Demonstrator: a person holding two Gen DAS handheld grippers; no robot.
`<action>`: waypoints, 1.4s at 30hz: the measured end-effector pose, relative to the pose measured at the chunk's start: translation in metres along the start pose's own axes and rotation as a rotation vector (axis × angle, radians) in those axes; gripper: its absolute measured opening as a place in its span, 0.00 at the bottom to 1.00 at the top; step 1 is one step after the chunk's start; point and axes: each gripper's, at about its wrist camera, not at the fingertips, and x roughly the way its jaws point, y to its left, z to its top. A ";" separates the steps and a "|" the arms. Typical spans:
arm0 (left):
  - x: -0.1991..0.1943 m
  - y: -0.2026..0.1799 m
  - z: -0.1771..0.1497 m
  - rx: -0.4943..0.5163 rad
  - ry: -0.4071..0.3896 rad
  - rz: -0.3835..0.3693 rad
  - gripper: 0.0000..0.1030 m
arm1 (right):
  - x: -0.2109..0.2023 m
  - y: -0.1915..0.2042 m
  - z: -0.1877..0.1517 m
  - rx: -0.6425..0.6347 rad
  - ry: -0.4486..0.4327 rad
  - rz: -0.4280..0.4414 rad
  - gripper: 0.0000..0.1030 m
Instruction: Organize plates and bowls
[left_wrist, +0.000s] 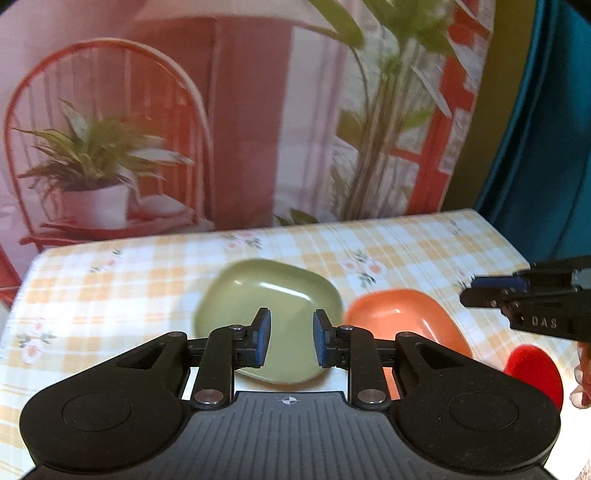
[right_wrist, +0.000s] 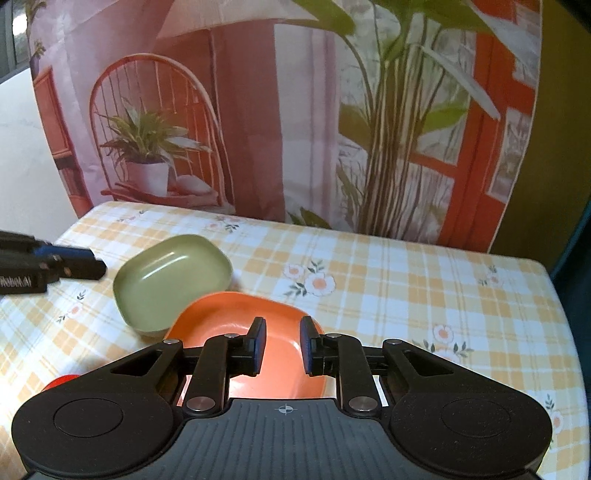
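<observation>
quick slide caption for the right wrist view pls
Open right gripper poised over an orange dish beside a green dish on a checked floral tablecloth.

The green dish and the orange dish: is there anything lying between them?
Nothing. In the right wrist view the green dish and the orange dish sit edge to edge, the orange rim overlapping the green one; whether they touch is unclear.

I see a checked tablecloth (right_wrist: 406, 295) with small flowers covering the table. Behind it, at the far edge, hangs a printed backdrop (right_wrist: 295, 110) showing a chair and potted plants. A blue curtain (left_wrist: 546, 129) hangs far right.
</observation>
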 end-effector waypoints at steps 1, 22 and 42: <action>-0.004 0.005 0.001 -0.004 -0.008 0.007 0.25 | 0.000 0.002 0.001 -0.004 -0.001 0.001 0.18; -0.019 0.068 -0.011 -0.078 -0.013 0.112 0.25 | 0.025 0.039 0.024 -0.046 0.010 0.049 0.18; 0.047 0.081 -0.022 -0.197 0.049 0.105 0.25 | 0.107 0.040 0.043 0.010 0.087 0.081 0.18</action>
